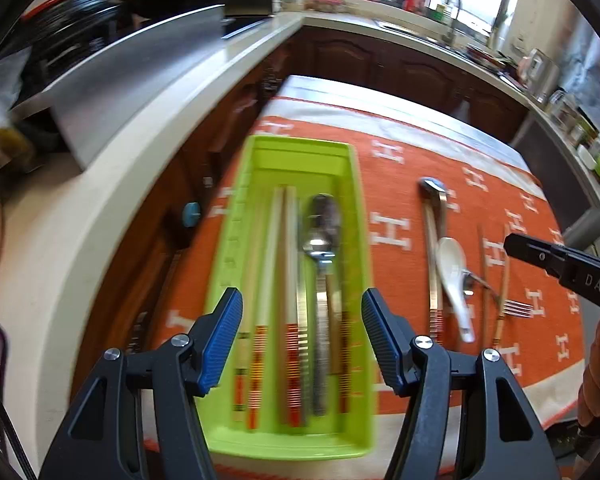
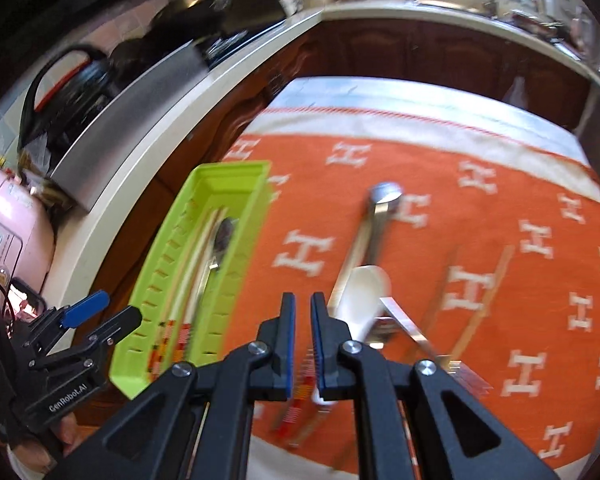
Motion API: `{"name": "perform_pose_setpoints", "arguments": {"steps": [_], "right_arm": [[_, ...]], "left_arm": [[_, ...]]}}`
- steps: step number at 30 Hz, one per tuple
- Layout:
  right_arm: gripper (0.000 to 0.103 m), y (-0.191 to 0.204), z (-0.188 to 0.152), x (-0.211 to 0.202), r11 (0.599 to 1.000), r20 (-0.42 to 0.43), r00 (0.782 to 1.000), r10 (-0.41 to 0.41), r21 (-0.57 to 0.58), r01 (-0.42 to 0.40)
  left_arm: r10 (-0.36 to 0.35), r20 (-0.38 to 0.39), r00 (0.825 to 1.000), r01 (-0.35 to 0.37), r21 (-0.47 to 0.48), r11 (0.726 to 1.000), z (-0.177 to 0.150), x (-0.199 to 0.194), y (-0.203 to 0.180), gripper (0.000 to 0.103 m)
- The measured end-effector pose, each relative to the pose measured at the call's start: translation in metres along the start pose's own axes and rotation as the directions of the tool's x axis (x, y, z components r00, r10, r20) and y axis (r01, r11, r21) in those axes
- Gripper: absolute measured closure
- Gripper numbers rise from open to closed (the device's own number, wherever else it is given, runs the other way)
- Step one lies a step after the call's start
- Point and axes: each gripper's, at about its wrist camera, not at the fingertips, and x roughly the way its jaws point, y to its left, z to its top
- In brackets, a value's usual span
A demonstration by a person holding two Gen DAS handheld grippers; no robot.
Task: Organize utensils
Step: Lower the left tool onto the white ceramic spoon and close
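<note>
Over an orange cloth (image 1: 412,144) patterned with white H's, the left gripper (image 1: 302,336) hangs with its jaws about half spread and empty, the green tray (image 1: 356,216) directly beneath and between them; chopsticks (image 1: 280,264) and spoons (image 1: 320,236) lie lengthwise inside it, a sign the sorting is partly done. The tray sits at the cloth's edge nearest the counter (image 1: 100,184), likely to keep the loose pieces within reach of the other hand. The right gripper (image 2: 303,344) has its jaws nearly closed with a slim gap; nothing shows between its pads, though blur hides whether the tips pinch anything. Just ahead and to the right of those jaws lie a white spoon (image 2: 364,296), a long steel ladle (image 2: 374,220), a fork (image 2: 416,328) and loose chopsticks (image 2: 484,300), all waiting for the tray, which lies to the jaws' left.
</note>
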Motion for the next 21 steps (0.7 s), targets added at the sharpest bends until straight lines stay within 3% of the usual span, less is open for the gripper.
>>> {"name": "perform_pose_setpoints", "arguments": {"steps": [10, 21], "right_arm": [[0.094, -0.074, -0.015, -0.011, 0.993, 0.023, 0.999, -0.024, 0.117, 0.022], [0.094, -0.105, -0.035, 0.009, 0.99, -0.022, 0.999, 0.026, 0.14, -0.022]], "left_arm": [[-0.142, -0.089, 0.986, 0.15, 0.087, 0.985, 0.009, 0.026, -0.071, 0.043], [-0.161, -0.147, 0.976, 0.181, 0.136, 0.974, 0.02, 0.085, -0.116, 0.047]]}}
